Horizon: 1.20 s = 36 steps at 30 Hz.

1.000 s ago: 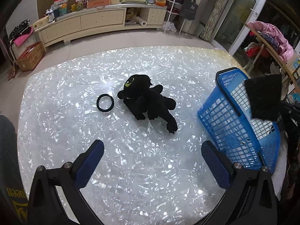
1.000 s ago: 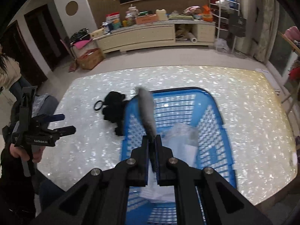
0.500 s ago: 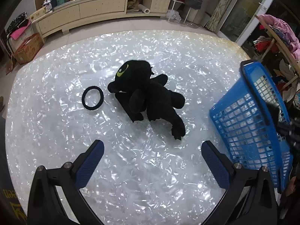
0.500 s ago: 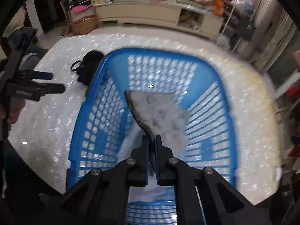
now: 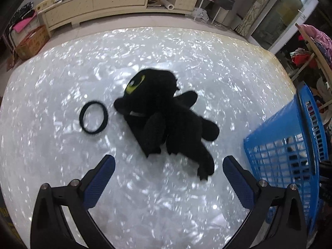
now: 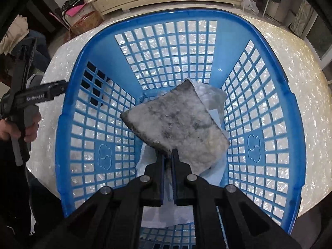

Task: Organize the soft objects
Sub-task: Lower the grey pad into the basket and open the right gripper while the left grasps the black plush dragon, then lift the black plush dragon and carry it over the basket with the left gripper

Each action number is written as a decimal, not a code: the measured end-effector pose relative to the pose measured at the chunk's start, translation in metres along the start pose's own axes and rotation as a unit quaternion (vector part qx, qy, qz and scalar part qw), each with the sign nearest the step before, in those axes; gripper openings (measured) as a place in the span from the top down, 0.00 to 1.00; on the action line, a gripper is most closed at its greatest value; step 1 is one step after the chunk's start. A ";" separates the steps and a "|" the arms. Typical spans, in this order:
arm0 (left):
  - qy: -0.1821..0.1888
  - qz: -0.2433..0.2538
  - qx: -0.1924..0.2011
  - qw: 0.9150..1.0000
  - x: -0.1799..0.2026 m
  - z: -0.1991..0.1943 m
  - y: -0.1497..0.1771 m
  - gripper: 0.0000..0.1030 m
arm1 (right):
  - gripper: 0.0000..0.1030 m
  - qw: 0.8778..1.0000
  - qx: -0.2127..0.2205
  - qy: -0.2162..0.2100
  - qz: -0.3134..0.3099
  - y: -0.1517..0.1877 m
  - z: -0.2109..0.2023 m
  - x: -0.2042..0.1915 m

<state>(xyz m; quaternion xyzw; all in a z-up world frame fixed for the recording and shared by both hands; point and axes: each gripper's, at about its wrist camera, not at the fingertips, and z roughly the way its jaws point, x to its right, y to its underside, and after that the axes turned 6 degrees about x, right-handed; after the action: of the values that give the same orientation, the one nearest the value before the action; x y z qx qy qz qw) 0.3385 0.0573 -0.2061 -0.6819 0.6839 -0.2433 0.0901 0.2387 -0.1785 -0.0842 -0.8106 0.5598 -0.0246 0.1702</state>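
Right at the tip of the right tool [image 6: 168,155], pinched tight, hangs a flat, fuzzy grey pad [image 6: 176,120] inside the blue grid basket [image 6: 276,78]. Let go crooked, it could lean on the wall. Past the wide-open left tool [image 5: 168,167] lie a floppy black plush [image 5: 166,116] and a ring [image 5: 93,117] on the shiny worktop [image 5: 166,197]; that plush could slip out.

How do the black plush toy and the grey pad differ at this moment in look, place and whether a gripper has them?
The black plush toy is bulky, limbed, with a yellow-green eye; the grey pad is flat and mottled. The plush toy lies on the table outside the blue basket; the pad is over the basket's inside. The left gripper is open, clear of the toy; the right gripper is shut on the pad's edge. Both look soft.
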 end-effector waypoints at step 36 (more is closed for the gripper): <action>-0.039 0.050 -0.052 0.997 0.058 0.039 0.007 0.58 | 0.00 1.000 0.021 -0.014 -0.001 0.049 -0.042 -0.001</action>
<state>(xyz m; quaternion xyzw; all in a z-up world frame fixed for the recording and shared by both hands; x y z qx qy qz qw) 0.3469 -0.0081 -0.2307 -0.6594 0.7249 -0.1762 0.0934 0.1847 -0.2030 -0.0593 -0.8073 0.5563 -0.0253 0.1951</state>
